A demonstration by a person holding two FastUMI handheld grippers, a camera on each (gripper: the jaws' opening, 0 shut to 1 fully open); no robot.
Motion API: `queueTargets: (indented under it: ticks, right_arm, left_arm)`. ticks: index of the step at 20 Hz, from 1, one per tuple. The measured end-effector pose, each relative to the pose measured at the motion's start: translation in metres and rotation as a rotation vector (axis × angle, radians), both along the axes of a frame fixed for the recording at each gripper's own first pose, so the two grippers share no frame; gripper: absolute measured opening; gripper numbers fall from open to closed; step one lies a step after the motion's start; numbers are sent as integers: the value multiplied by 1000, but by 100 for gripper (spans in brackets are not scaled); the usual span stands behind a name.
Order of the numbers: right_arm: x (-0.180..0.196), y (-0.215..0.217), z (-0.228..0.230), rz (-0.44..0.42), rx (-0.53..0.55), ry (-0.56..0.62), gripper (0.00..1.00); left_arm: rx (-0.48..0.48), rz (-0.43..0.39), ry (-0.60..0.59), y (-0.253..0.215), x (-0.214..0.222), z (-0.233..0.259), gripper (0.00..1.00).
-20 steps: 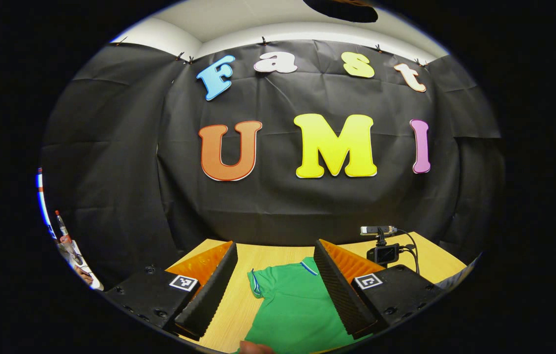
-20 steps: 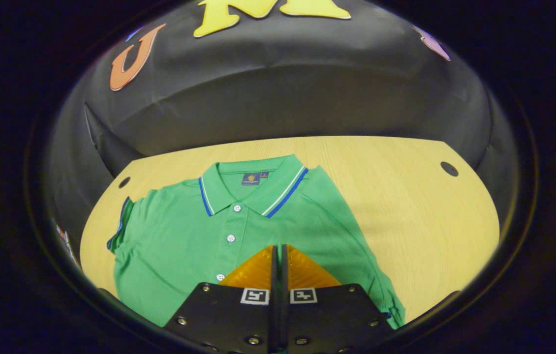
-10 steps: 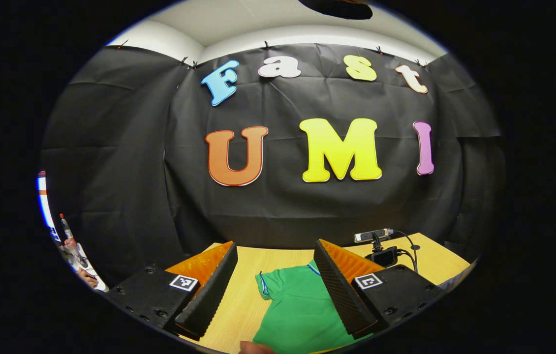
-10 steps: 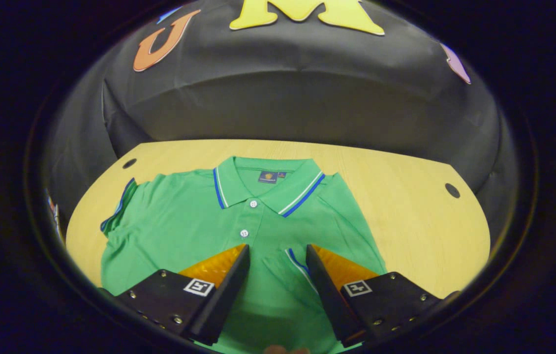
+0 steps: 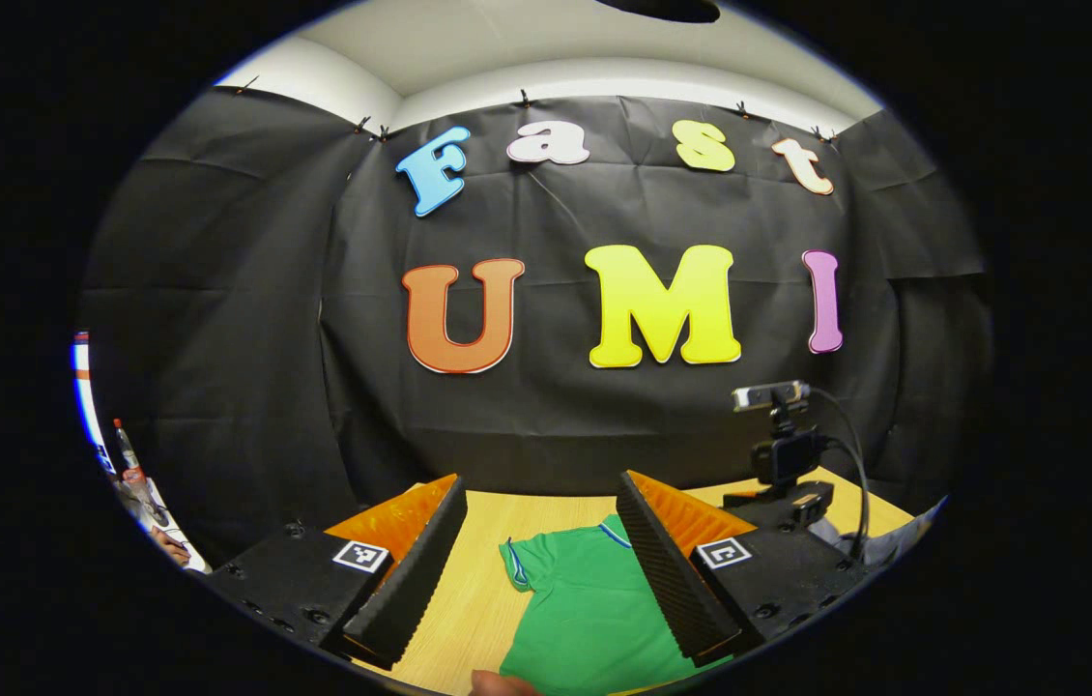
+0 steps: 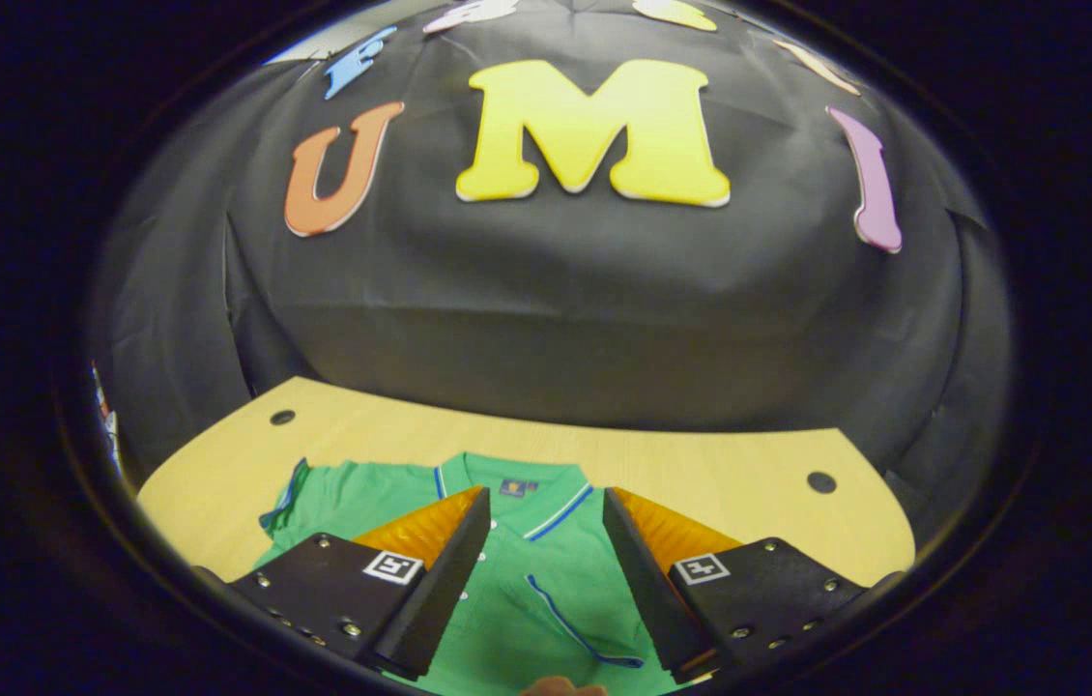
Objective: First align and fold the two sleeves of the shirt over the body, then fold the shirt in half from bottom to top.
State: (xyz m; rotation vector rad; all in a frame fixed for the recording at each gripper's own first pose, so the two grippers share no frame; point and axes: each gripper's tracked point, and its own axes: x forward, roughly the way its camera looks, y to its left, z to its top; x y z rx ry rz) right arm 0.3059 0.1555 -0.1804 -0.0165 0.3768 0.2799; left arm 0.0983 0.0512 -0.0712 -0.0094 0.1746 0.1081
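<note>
On the wooden table [image 6: 730,474] lies the green shirt [image 6: 527,599], seemingly untouched by both gaping grippers.

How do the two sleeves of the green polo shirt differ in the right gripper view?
The folded sleeve lies over the shirt's body, while the spread sleeve sticks out sideways onto the table. The folded sleeve sits between the open fingers of the right gripper; the spread sleeve lies to their left. Both are short and green, with blue trim at the cuff.

Green shirt [image 6: 546,590] flat on table [image 6: 701,474]; right tool [image 6: 538,570] spread above
</note>
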Motion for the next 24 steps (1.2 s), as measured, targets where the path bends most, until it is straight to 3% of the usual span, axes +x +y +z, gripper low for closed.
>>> queueTargets:
  ticks: [7,12,20,24]
  right_arm:
    - [-45,-50,131,-13,11,-236,79]
    - [-94,-81,193,-61,64,-331,78]
    - [-154,-99,209,-109,69,-368,79]
    - [-162,-108,201,-123,61,-342,79]
  left_arm:
    - [2,-17,-17,7,3,0,99]
    - [-8,-20,-24,8,-2,-2,99]
    - [-21,-49,-36,8,1,-3,99]
    - [-26,-47,23,16,32,-35,99]
